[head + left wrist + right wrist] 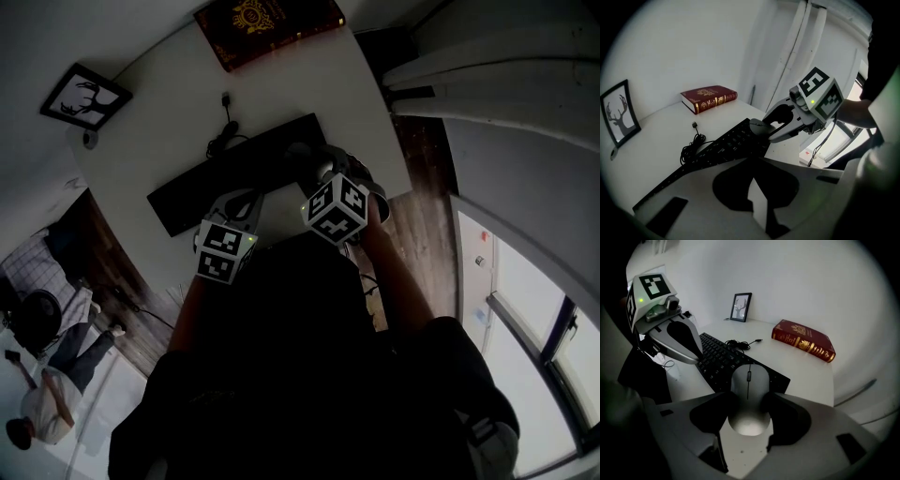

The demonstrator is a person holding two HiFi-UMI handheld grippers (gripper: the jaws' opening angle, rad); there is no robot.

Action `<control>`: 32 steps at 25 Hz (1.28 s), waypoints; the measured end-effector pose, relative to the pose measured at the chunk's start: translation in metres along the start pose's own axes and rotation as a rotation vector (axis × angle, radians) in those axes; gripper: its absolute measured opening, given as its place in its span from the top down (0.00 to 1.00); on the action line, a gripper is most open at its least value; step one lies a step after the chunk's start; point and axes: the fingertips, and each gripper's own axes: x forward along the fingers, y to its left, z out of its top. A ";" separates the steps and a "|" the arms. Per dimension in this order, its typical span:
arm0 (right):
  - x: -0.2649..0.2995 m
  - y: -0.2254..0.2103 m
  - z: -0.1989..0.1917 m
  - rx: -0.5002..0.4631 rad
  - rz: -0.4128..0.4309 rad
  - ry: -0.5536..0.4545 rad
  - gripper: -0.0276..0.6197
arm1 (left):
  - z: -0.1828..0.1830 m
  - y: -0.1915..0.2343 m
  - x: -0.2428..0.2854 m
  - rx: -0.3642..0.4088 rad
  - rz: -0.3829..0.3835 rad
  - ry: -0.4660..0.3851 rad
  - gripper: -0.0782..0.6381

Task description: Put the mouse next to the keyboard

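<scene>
White desk (281, 84) below: my right gripper (749, 400) pointed forward, fingers clamped on the mouse (749, 380) at 12 o'clock, by the keyboard's (717, 362) right end. My left gripper (754, 199) hung at 9 o'clock, fingers together, empty.

No legible text; gold lettering on red book (803, 342) too blurred.
</scene>
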 end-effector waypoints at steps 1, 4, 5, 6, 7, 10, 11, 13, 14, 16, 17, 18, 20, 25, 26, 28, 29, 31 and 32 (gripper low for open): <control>0.000 -0.004 -0.003 0.019 0.001 -0.002 0.54 | -0.001 0.000 0.000 -0.007 0.006 0.005 0.89; -0.001 -0.015 -0.007 0.114 0.012 -0.029 0.54 | -0.007 0.001 -0.002 -0.021 0.022 0.024 0.88; -0.001 -0.020 -0.008 0.155 0.015 -0.041 0.54 | -0.009 0.001 -0.002 -0.023 0.026 0.032 0.88; -0.002 -0.025 -0.010 0.194 0.013 -0.049 0.54 | -0.010 0.001 -0.002 -0.022 0.029 0.039 0.89; -0.003 -0.031 -0.011 0.227 0.005 -0.054 0.54 | -0.011 0.002 -0.002 -0.021 0.031 0.044 0.89; -0.005 -0.048 -0.016 0.308 -0.030 -0.066 0.54 | -0.009 0.004 -0.001 -0.021 0.035 0.045 0.89; -0.006 -0.053 -0.017 0.338 -0.039 -0.072 0.54 | -0.009 0.005 -0.001 -0.022 0.036 0.044 0.89; -0.007 -0.063 -0.022 0.396 -0.051 -0.079 0.54 | -0.006 0.006 0.001 -0.023 0.038 0.041 0.89; -0.007 -0.067 -0.025 0.423 -0.055 -0.082 0.54 | -0.005 0.006 0.002 -0.023 0.039 0.040 0.88; -0.006 -0.076 -0.030 0.479 -0.062 -0.090 0.54 | -0.003 0.006 0.003 -0.022 0.040 0.038 0.89; -0.006 -0.081 -0.032 0.509 -0.065 -0.095 0.54 | -0.002 0.007 0.003 -0.023 0.041 0.038 0.88; -0.006 -0.085 -0.034 0.541 -0.068 -0.098 0.54 | -0.002 0.008 0.003 -0.024 0.042 0.038 0.89; -0.004 -0.092 -0.037 0.588 -0.074 -0.096 0.54 | 0.000 0.011 0.004 -0.025 0.044 0.038 0.89; 0.002 -0.103 -0.040 0.622 -0.093 -0.074 0.54 | 0.005 0.018 0.004 -0.016 0.053 0.035 0.89; 0.004 -0.103 -0.041 0.632 -0.088 -0.069 0.54 | 0.006 0.019 0.004 -0.010 0.057 0.035 0.88; 0.007 -0.105 -0.043 0.637 -0.083 -0.056 0.54 | 0.010 0.022 0.004 0.000 0.066 0.031 0.88; 0.008 -0.106 -0.044 0.635 -0.082 -0.051 0.54 | 0.011 0.023 0.004 0.003 0.070 0.030 0.88; 0.010 -0.109 -0.044 0.632 -0.084 -0.045 0.54 | 0.011 0.025 0.004 0.000 0.073 0.032 0.89; 0.011 -0.109 -0.044 0.631 -0.087 -0.042 0.54 | 0.010 0.025 0.005 -0.004 0.071 0.034 0.88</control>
